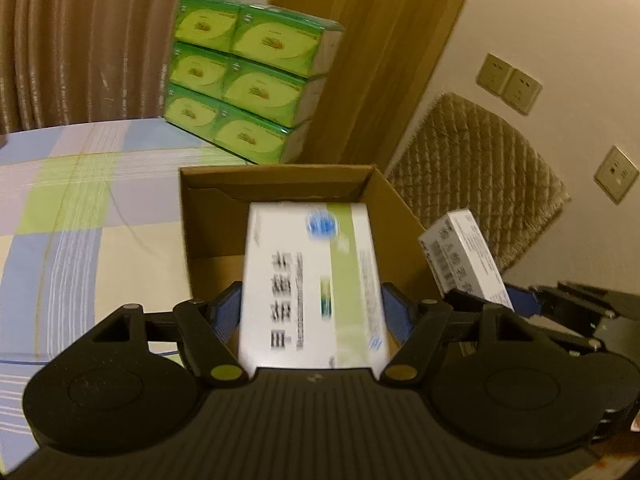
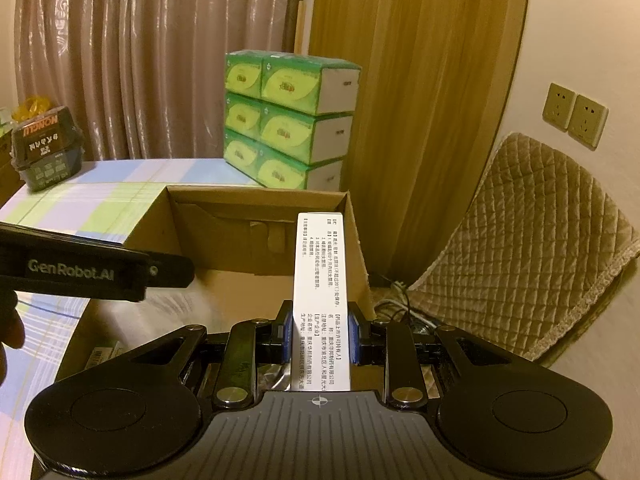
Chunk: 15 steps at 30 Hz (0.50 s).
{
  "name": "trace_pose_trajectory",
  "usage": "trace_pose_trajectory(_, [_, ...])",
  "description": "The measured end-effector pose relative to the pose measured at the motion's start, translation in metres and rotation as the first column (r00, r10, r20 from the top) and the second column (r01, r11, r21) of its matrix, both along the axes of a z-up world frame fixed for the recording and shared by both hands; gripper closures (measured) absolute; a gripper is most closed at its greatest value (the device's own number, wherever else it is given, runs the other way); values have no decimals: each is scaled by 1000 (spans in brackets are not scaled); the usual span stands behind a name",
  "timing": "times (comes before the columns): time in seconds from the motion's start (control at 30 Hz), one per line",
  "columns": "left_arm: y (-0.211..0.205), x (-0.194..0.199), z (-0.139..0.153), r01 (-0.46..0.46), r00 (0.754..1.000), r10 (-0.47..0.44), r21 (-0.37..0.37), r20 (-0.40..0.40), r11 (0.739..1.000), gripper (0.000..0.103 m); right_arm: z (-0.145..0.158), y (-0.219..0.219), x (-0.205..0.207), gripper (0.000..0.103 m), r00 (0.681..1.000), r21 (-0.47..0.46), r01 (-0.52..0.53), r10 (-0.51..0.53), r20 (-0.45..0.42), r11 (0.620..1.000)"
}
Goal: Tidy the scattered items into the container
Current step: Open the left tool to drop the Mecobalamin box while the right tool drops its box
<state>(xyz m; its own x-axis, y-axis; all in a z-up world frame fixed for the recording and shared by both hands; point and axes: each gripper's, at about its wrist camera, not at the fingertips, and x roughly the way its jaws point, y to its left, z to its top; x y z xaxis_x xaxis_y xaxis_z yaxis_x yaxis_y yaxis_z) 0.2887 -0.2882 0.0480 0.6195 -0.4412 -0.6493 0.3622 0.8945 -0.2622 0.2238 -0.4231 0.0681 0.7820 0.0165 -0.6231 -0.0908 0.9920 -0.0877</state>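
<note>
The left gripper [image 1: 312, 312] clamps a wide white carton with a green stripe [image 1: 314, 288] between its blue pads. The carton is flat and rectangular, its printed face is blurred, and its long axis points away from the camera, with the far end over the open cardboard box [image 1: 280, 184]. The box is brown corrugated board with plain walls, and it stands on a tabletop covered with a checked cloth [image 1: 72, 208] in blue, green and cream.

The right gripper [image 2: 320, 338] is closed narrowly on a slim white box [image 2: 320, 280]. This box is long and thin, with small black text on its smooth face, and its long axis also points far, reaching over the near right corner of the cardboard box.

Behind the box a stack of green tissue packs [image 2: 284, 120] in glossy wrap stands near a brown curtain [image 2: 400, 80]. A quilted beige cushion [image 2: 532, 240] is at the right.
</note>
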Motion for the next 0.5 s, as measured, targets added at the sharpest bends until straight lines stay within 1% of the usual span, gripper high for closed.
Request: trace_pose_trajectory(0.5, [19, -6, 4, -10, 1000, 10, 15, 19, 1000, 33, 2, 12, 2, 80, 1000, 6, -21, 21, -4, 1000])
